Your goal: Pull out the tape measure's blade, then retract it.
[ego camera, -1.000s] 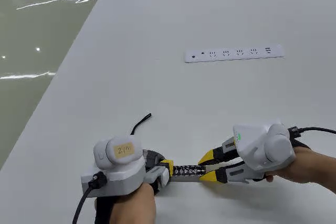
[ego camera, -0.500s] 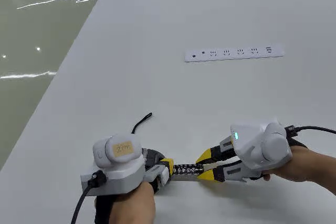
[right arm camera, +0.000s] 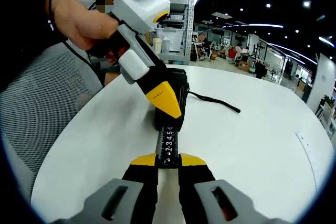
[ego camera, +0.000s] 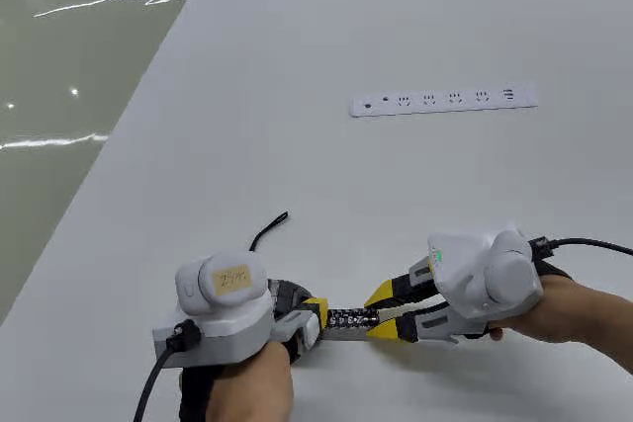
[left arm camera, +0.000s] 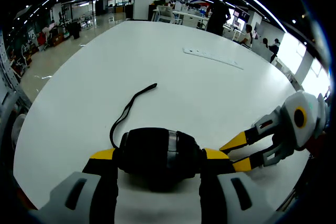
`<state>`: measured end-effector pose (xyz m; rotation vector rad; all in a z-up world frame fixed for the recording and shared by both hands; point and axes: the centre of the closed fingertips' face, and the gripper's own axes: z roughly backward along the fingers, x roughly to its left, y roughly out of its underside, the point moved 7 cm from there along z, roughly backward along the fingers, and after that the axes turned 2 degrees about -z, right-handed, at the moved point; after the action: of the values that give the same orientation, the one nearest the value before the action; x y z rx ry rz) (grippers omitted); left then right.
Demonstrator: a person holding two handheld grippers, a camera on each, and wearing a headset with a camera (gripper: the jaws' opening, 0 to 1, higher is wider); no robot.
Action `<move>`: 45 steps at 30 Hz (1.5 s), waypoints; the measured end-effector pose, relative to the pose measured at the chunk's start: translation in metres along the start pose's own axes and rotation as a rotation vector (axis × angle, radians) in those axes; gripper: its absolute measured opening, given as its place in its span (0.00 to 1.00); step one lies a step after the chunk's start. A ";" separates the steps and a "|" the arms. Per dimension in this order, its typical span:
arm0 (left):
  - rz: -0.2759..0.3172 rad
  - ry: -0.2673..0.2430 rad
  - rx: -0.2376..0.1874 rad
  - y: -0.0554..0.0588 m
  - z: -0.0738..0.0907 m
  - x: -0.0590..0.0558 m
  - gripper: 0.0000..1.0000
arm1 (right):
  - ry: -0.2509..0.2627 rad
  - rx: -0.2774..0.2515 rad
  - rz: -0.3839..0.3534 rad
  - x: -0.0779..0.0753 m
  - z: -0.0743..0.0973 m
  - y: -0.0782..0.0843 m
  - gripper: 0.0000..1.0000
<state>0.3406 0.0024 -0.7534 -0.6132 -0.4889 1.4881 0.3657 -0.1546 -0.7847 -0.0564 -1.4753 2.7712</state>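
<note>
A white power strip (ego camera: 443,101) is lying flat on the broad white table (ego camera: 297,76), toward its far right part, with its row of sockets facing up. Beyond the table's left edge, a glossy floor (ego camera: 59,56) is reflecting bright streaks of ceiling light. In the right gripper view a grey mesh chair (right arm camera: 42,114) is standing just beside the table's rim, and an open office is stretching out behind under long strip lights (right arm camera: 252,25).

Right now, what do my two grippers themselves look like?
Both have white-grey moulded bodies and dark jaws tipped yellow. The left gripper carries a pale yellow handwritten sticker on its rounded top; the right gripper shows a small green light. A black cable runs from each.
</note>
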 end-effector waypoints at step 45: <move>0.009 0.013 0.003 0.000 0.002 0.001 0.58 | -0.011 -0.004 0.004 0.000 -0.022 -0.015 0.14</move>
<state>0.3397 0.0038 -0.7518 -0.6229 -0.4741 1.4922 0.3664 -0.1279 -0.7850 -0.0446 -1.4846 2.7762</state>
